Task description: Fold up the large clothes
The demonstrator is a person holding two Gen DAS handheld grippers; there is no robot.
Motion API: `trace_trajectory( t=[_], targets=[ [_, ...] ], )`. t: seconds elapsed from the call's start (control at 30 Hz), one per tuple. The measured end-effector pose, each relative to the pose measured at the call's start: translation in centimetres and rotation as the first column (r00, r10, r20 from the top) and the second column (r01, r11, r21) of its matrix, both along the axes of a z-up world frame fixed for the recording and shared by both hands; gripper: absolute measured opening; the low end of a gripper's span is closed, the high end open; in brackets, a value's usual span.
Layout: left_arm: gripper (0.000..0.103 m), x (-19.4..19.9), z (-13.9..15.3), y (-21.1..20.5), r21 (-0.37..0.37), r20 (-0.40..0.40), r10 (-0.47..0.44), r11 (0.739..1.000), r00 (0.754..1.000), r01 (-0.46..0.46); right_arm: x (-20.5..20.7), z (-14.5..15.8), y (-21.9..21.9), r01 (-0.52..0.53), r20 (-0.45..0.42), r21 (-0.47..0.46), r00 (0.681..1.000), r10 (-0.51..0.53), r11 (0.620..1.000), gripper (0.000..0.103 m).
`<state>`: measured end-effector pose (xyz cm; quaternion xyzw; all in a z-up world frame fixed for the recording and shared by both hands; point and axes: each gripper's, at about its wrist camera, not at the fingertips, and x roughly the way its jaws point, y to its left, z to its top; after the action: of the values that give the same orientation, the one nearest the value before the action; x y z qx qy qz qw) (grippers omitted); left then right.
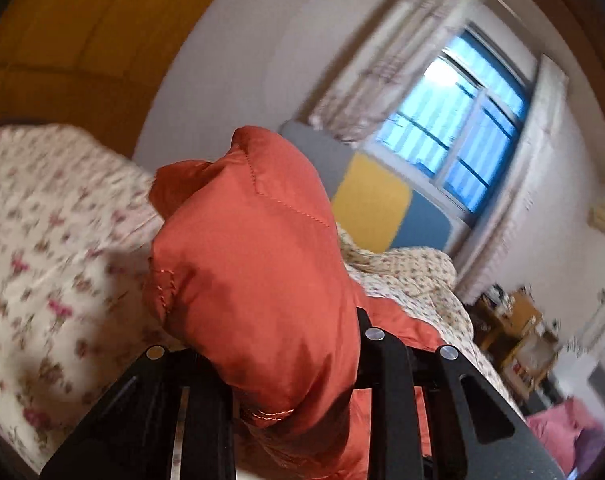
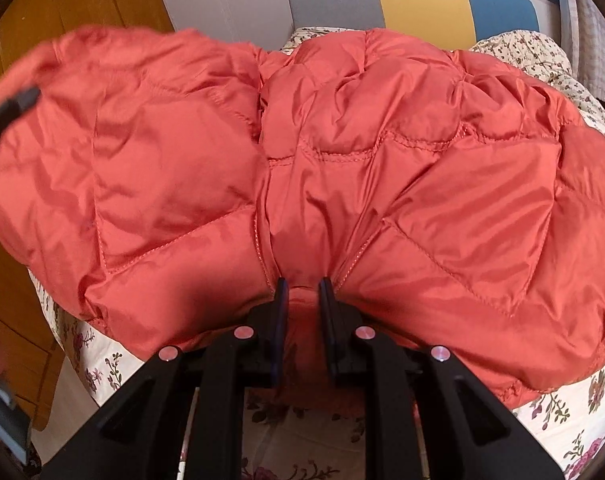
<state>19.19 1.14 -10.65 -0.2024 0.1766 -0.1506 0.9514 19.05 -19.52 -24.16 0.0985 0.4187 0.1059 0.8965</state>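
Observation:
An orange quilted jacket (image 2: 422, 160) lies spread across a bed with a floral sheet (image 2: 562, 420). My right gripper (image 2: 304, 286) is shut on a fold at the jacket's near edge, with cloth pinched between its dark pads. In the blurred left wrist view, a bunched part of the jacket (image 1: 254, 240) stands up between the fingers of my left gripper (image 1: 282, 344), which is shut on it above the sheet. The cloth hides its fingertips. A black part of the left gripper (image 2: 14, 104) shows at the jacket's far left edge in the right wrist view.
A grey, yellow and blue headboard (image 2: 422, 0) stands at the bed's far end, with a crumpled floral quilt (image 2: 534, 52) beside it. A wooden wardrobe (image 2: 62, 8) runs along the left. A window (image 1: 462, 120) and a cluttered wooden shelf (image 1: 518, 340) are on the right.

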Motion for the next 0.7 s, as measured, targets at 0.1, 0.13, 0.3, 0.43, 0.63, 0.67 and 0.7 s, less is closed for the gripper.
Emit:
trace_trajectory(
  t=[0.1,0.13,0.3,0.43,0.63,0.67,0.7],
  targets=[
    [0.025,-0.6,1.2,-2.5,0.093,0.061,-0.057,0.994,0.997,0.051,0.4,0.4,0.0,-0.018,-0.011,-0.010,1.000,0.018,1.000,0.015],
    [0.025,-0.7,1.4,-3.3,0.128,0.080,-0.070,0.990,0.994,0.060,0.4,0.7,-0.3,-0.024,-0.019,0.009,1.000,0.025,1.000,0.017],
    [0.025,-0.5,2.1,-5.4,0.207,0.113,-0.101,0.975,0.988,0.076,-1.6,3.2,-5.2,0.081,0.043,0.172,0.995,-0.090,0.982,0.025],
    [0.025,-0.7,2.4,-6.5,0.245,0.121,-0.101,0.967,0.988,0.069,-4.1,4.7,-9.4,0.195,0.090,0.133,0.974,-0.208,0.972,0.026],
    [0.025,-1.2,2.9,-9.1,0.300,0.145,-0.123,0.951,0.982,0.075,-6.5,3.5,-14.6,0.388,0.046,0.032,0.920,-0.389,0.921,0.025],
    [0.025,-1.3,3.0,-9.7,0.309,0.151,-0.131,0.948,0.980,0.080,-6.6,3.2,-14.7,0.390,0.033,0.044,0.919,-0.392,0.920,0.025],
    [0.025,-1.3,3.1,-10.4,0.318,0.158,-0.143,0.944,0.977,0.087,-6.8,3.0,-15.2,0.389,0.021,0.058,0.920,-0.391,0.919,0.025]
  ],
)
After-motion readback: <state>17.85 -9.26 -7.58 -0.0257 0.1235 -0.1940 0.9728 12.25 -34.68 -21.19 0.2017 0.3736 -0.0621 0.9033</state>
